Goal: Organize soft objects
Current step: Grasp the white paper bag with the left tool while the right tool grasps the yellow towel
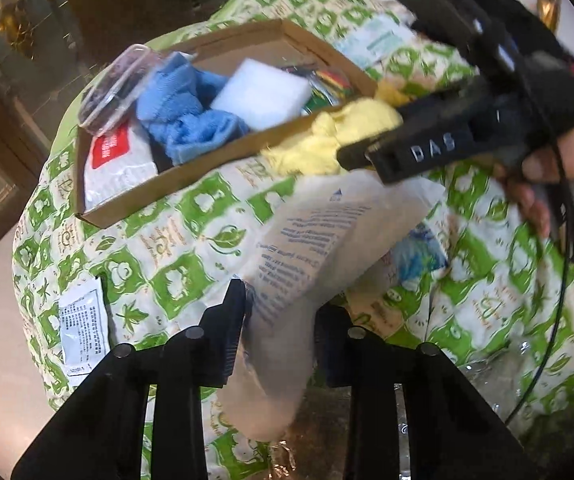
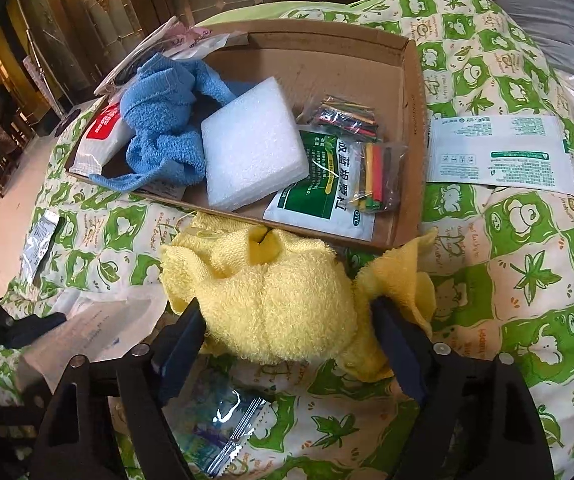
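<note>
My right gripper [image 2: 287, 320] is shut on a bunched yellow towel [image 2: 271, 300] and holds it just in front of the near wall of a shallow cardboard box [image 2: 411, 128]; it also shows in the left wrist view [image 1: 351, 148] with the towel [image 1: 327, 140]. My left gripper [image 1: 281, 312] is shut on a white printed plastic packet [image 1: 307, 248] above the quilt. The box holds a blue towel [image 2: 163, 120], a white foam block [image 2: 251, 144], a green medicine sachet [image 2: 323, 196], bags of coloured sticks [image 2: 371, 172] and a red-and-white pack [image 2: 99, 136].
Everything lies on a green-and-white patterned quilt [image 2: 527, 264]. Loose sachets lie on it: a white-and-green one [image 2: 499, 152] right of the box, a small one [image 2: 39, 240] at left, a clear blue one [image 2: 223, 424] under my right gripper. A wooden cabinet [image 2: 127, 0] stands behind.
</note>
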The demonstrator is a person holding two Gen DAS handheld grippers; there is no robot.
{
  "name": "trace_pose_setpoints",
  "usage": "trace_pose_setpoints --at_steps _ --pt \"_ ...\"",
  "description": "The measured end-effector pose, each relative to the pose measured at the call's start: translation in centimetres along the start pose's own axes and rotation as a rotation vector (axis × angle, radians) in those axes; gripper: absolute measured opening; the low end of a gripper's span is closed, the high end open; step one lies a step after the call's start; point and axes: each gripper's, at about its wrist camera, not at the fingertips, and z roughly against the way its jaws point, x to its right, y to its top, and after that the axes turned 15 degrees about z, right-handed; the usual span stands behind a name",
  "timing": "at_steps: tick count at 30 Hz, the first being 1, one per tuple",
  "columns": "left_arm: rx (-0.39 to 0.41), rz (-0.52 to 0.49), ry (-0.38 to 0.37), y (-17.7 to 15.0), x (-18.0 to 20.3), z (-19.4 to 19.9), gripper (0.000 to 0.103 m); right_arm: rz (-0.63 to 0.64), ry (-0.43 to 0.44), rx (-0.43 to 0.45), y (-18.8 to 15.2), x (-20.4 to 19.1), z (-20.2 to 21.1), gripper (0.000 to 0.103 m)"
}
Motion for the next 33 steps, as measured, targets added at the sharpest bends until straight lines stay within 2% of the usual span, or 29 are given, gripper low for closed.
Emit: trace_pose_setpoints --at_steps 6,12,22,28,33 --pt "0.005 0.076 -0.033 1.7 -2.7 -0.2 0.029 -0.007 0.000 -0.004 0.1 0.1 0.0 0.081" --pt "-0.015 0.093 -0.041 3.0 -2.5 -1.3 0.029 -0.004 -0.007 -0.010 0.2 -0.1 -0.2 0.081" --pt "-0.069 0.099 -0.035 2.9 -1.8 -4.3 0.029 0.008 -0.018 -0.021 0.5 -0.2 -0.7 0.081" --pt "-0.032 0.159 -0.054 2.7 -1.5 -4.0 0.023 0.026 -0.057 -0.007 0.5 -0.7 -0.5 0.061" --pt "0.017 0.208 -0.090 1.9 -1.8 -1.7 0.020 0.011 -0.060 0.024 0.0 -0.7 0.8 0.054"
